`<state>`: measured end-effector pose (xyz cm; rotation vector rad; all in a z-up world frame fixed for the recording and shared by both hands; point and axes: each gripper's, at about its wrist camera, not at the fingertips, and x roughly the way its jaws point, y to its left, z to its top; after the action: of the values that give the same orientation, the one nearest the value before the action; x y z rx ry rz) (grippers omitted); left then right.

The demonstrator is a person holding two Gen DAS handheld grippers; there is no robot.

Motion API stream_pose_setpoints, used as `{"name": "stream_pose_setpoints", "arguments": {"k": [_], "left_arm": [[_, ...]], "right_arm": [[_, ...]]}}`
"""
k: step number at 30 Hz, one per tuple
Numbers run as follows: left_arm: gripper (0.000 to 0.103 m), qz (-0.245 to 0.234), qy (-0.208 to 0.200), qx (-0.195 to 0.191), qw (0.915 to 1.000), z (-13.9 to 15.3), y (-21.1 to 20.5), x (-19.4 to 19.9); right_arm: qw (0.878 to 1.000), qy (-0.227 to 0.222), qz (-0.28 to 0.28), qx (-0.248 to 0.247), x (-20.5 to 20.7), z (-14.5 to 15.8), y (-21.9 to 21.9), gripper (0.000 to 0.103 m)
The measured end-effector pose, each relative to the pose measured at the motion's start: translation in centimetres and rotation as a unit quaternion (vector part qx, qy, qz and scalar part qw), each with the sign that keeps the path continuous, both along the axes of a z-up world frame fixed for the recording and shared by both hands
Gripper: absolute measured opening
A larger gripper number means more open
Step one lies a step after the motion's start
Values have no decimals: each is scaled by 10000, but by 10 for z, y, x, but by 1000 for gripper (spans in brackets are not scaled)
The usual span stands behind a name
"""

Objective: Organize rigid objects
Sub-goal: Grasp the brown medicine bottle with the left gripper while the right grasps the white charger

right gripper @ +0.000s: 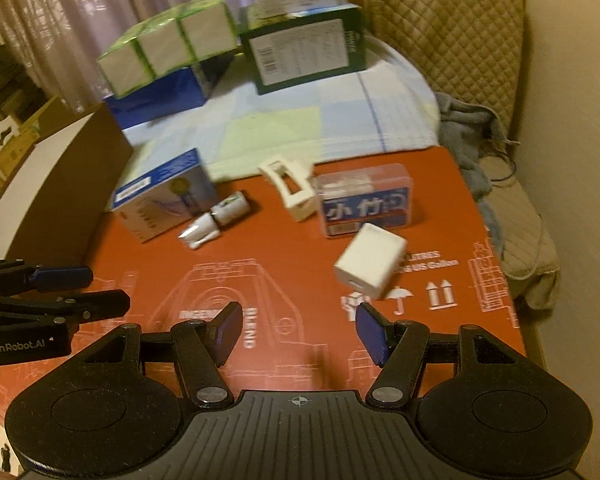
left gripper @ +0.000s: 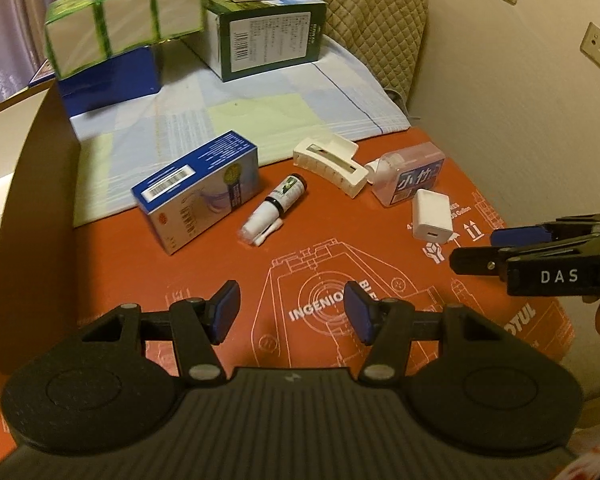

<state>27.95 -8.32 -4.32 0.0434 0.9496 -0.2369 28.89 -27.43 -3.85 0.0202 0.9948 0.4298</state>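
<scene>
Claws, the left claw [left gripper: 290, 312] and the right claw [right gripper: 298, 334], are held half open and empty over the red bench [left gripper: 220, 280], with the white charger [right gripper: 370, 262] lying at 1 o'clock of the right one.

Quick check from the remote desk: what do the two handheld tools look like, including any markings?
Both are matte black plastic: ribbed body, two round discs, hinged linkage arms with silver pivots, blue rectangular pads. The left tool reads "GenRobot.AI" on its side in the right wrist view; the right tool reads "DAS" in the left wrist view. No cables or sleeves visible.
</scene>
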Motion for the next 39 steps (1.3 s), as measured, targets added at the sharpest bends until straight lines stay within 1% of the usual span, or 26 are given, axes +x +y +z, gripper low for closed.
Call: {"name": "stream_pose_setpoints", "arguments": {"k": [10,15,21,24,28,33,36,37,38,39], "left_arm": [[52,-295,-214,192,9992,-21,-17,37],[52,-483,-415,216,9977,-33,-23,59],[52,-556,-450,315,9969,-48,-26,86],[47,-638,-423,468,9960,-56,-28,98],[45,-781,-397,605,9943,-65,-31,108],[44,-830,-313,653,9939,-74,-34,117],[36,-829,-250,642,9942,-78,-35,120],[31,-820,-211,622,9945,-78,-34,120],[24,-785,-181,602,9949,-79,-33,120],[21,-749,-150,561,9955,-79,-32,121]], "right_arm": [[9993,53,-341,-135,25,-21,-13,60],[9987,74,-478,-139,41,-31,-13,60],[9974,141,-682,-171,57,-41,-15,60],[9965,190,-800,-156,62,-45,-17,60],[9952,226,-946,-113,67,-49,-22,60],[9944,217,-1036,-56,69,-51,-23,60],[9943,203,-1041,-45,70,-51,-22,60],[9944,200,-1042,-32,70,-51,-22,60],[9944,201,-1041,-20,71,-51,-21,60],[9944,198,-1042,-14,71,-51,-21,60]]}}
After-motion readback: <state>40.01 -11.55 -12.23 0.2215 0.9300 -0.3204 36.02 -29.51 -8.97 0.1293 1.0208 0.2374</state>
